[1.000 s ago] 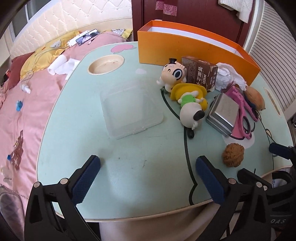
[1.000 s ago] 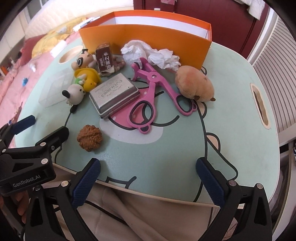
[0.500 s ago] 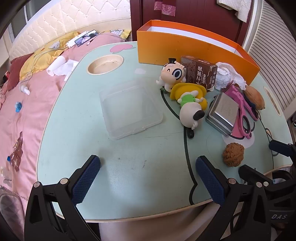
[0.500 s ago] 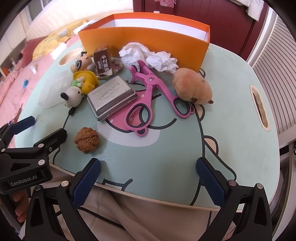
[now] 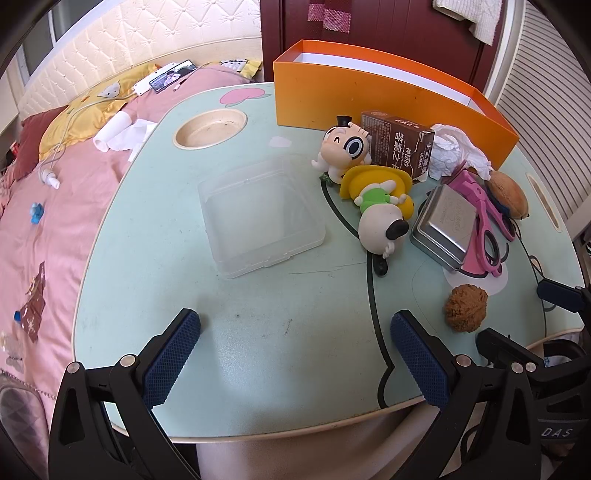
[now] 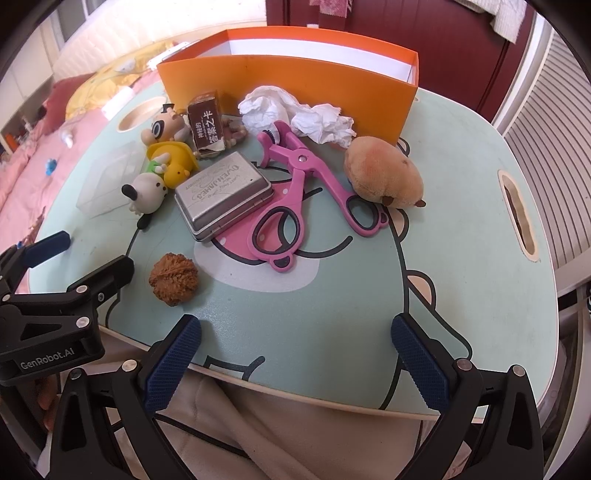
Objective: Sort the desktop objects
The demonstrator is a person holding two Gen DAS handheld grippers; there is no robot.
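An orange box (image 6: 288, 79) stands at the back of the pale green table (image 6: 461, 229). In front of it lie crumpled tissue (image 6: 295, 118), a brown carton (image 6: 207, 125), two cartoon figures (image 5: 376, 206), a metal tin (image 6: 221, 194), pink scissors (image 6: 295, 195), a plush toy (image 6: 384, 173) and a walnut (image 6: 173, 277). A clear plastic case (image 5: 258, 218) lies to the left. My left gripper (image 5: 295, 354) is open over bare table near the front edge. My right gripper (image 6: 295, 358) is open at the front edge, the walnut just beyond its left finger.
A bed with pink bedding (image 5: 55, 206) and loose items runs along the table's left side. The table has a round cup recess (image 5: 210, 129) at back left and a handle slot (image 6: 517, 218) at right. A dark red wardrobe (image 6: 424, 33) stands behind the box.
Both grippers have crept slightly forward and towards the objects, so the items look a little nearer. Nothing on the table has moved; both grippers stay open.
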